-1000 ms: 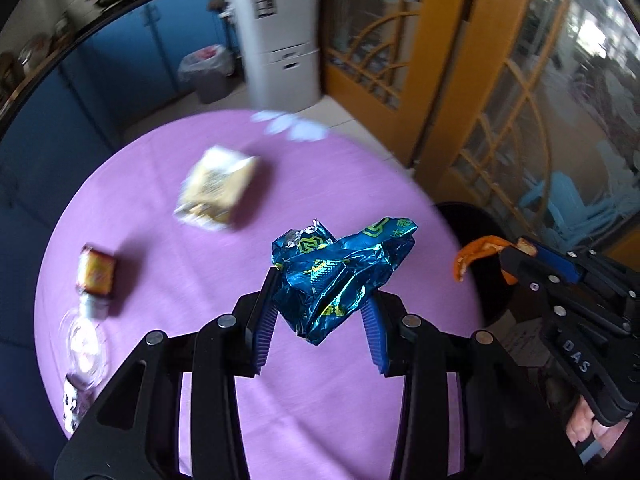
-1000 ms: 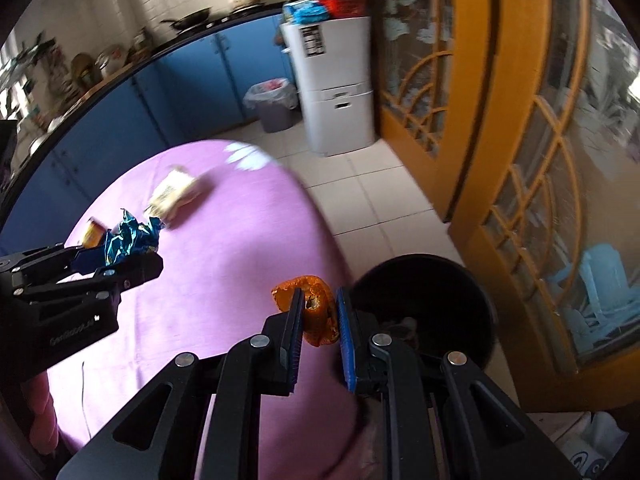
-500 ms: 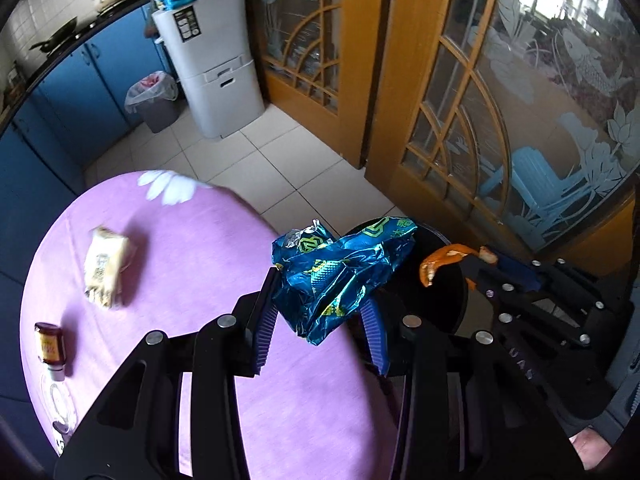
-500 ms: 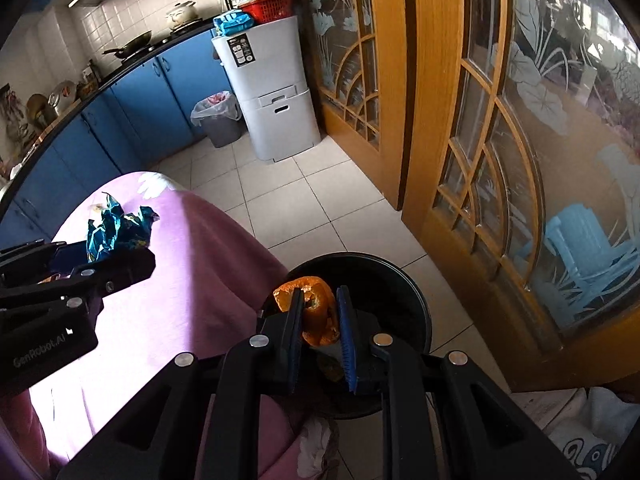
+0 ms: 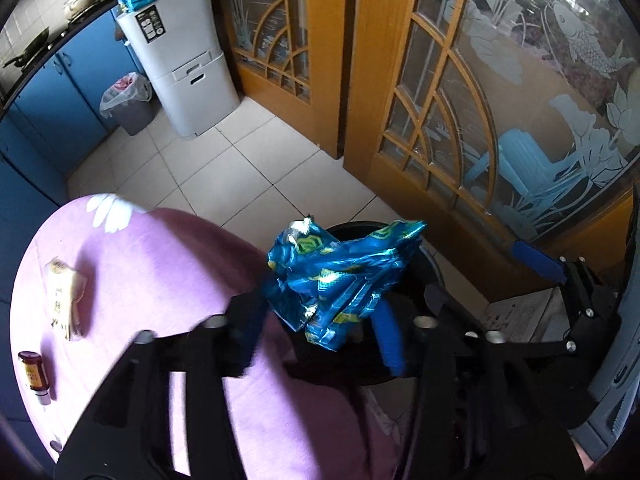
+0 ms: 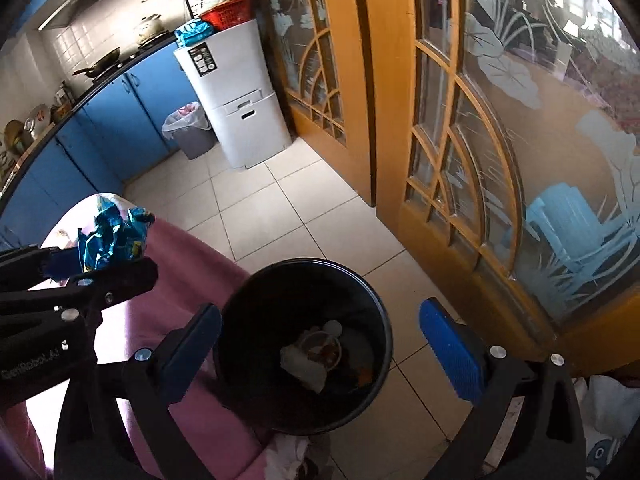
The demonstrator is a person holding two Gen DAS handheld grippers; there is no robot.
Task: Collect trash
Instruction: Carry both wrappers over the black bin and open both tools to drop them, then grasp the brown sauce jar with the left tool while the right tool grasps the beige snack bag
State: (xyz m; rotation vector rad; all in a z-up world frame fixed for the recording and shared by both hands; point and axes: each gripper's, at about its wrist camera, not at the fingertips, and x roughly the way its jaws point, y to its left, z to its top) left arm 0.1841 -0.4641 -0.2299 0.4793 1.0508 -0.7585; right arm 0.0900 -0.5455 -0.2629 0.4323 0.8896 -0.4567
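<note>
My right gripper (image 6: 320, 344) hangs with its jaws spread wide and empty over the black bin (image 6: 304, 344), my left gripper (image 5: 320, 320) pinches the crumpled blue foil wrapper (image 5: 340, 276) above the bin's near rim by the purple table (image 5: 160, 280), and beyond lies a pale packet (image 5: 64, 304).

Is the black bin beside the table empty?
Not empty. The right wrist view shows the black bin open-topped, with pale scraps and an orange bit at its bottom.
</note>
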